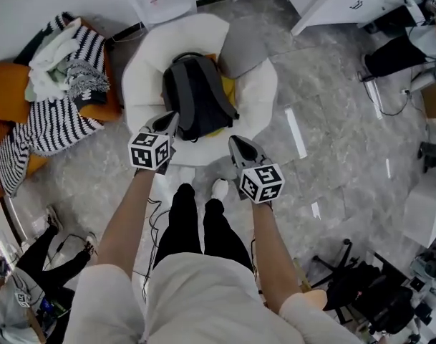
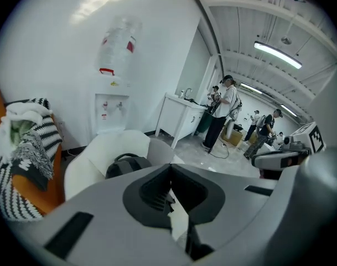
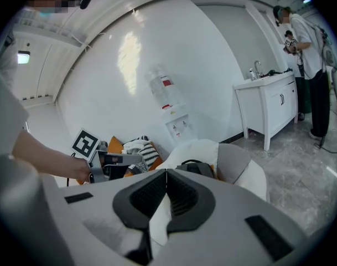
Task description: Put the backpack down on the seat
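Head view only: one backpack (image 1: 196, 95) whole on one seat (image 1: 142, 63); gripper views: left gripper (image 2: 169, 169) and right gripper (image 3: 166, 173), jaws together, empty

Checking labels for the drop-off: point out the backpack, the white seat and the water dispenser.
backpack (image 1: 196, 102), head view, middle of its dark back panel.
white seat (image 1: 147, 63), head view, bare left cushion rim.
water dispenser (image 2: 109, 113), left gripper view, front panel by the taps.
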`<state>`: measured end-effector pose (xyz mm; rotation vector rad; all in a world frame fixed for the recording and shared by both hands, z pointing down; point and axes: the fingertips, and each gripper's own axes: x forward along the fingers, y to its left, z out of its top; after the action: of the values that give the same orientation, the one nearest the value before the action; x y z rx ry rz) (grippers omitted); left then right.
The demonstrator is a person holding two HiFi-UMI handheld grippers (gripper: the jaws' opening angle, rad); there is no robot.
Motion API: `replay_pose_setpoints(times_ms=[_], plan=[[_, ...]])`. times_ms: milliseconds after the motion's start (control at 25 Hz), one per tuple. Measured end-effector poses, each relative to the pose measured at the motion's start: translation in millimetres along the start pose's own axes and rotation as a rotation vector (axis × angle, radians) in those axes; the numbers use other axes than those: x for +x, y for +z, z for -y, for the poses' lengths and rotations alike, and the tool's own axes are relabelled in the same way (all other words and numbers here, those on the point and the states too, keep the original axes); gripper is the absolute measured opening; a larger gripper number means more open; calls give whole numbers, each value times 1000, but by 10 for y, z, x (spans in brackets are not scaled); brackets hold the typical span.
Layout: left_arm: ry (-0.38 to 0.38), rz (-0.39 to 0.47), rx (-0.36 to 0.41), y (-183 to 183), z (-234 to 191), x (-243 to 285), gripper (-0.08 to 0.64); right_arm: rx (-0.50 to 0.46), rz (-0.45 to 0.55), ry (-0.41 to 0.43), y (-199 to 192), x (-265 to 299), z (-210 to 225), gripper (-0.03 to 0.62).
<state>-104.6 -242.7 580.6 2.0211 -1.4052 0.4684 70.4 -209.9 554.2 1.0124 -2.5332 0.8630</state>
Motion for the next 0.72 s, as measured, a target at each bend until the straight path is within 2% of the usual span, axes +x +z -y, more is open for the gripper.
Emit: replay_pose_setpoints(times_ms=[120, 320, 560, 720], plan=[[-1, 19, 18, 89, 255, -225, 17, -17, 17, 8, 83, -286, -55, 23], [-1, 84, -32, 186, 563, -689, 17, -22, 29, 19, 72, -726, -155, 23], [20, 135, -54, 260, 887, -1128, 17, -41, 54, 31, 139, -1162, -226, 23], [3, 182, -81, 325, 1127, -1387, 17, -60, 44, 57, 100, -1392, -284, 23]])
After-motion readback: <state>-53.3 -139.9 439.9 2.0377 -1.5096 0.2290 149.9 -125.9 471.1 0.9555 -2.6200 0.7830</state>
